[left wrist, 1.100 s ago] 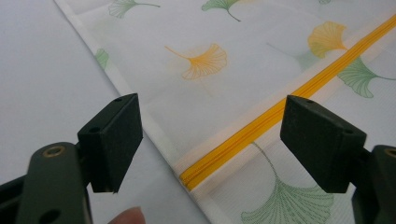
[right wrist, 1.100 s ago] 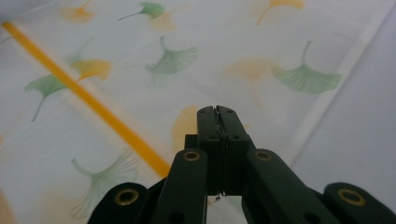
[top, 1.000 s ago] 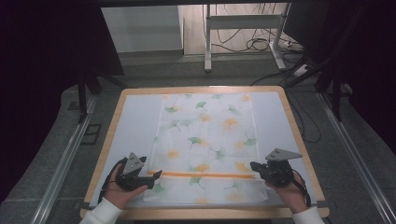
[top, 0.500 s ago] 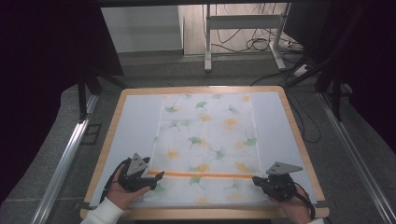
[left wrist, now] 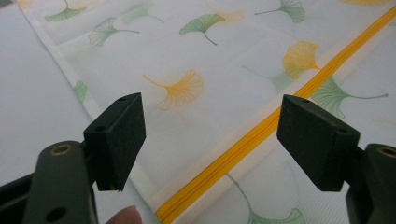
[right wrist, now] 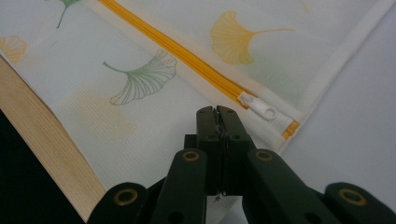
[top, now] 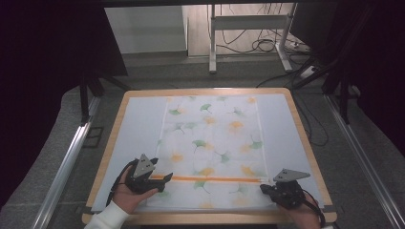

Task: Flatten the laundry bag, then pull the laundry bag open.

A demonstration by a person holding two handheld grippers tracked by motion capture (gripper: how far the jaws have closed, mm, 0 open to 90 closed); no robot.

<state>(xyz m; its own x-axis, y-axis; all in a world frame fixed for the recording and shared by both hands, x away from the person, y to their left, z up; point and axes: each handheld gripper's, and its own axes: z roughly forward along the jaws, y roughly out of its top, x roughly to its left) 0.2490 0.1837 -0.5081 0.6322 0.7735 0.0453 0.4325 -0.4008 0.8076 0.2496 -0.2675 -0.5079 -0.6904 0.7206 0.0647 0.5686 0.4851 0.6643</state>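
My left gripper (top: pixel 165 178) sits at the near left of the table (top: pixel 296 125), its jaws spread wide and holding nothing; in the left gripper view the two black pads stand well apart above the laundry bag (left wrist: pixel 224 60), one over the bag's white hemmed edge, the other over the mesh on the far side of the yellow zipper (left wrist: pixel 261 133), and a fingertip (left wrist: pixel 122 216) shows at the bottom of that frame. From the high view I see the hand (top: pixel 125 193) wrapped around this gripper, white sleeve (top: pixel 106 218) coming in from the bottom edge. My right gripper (right wrist: pixel 217 113) is pressed together, jaws meeting with no gap I can see, and I cannot tell whether a fold of mesh is pinched between them or not. Its tips lie on the bag just beside the white zipper pull (right wrist: pixel 258 107), which rests at the end of the zipper close to the bag's side hem. The bag itself, white mesh printed with green and orange ginkgo leaves, lies flat and spread along the middle of the pale table surface, the zipper running across it near my side. In the right gripper view the table's wooden rim (right wrist: pixel 44 149) runs along the bag's near edge. Cables (top: pixel 267 45) trail on the floor beyond the table.
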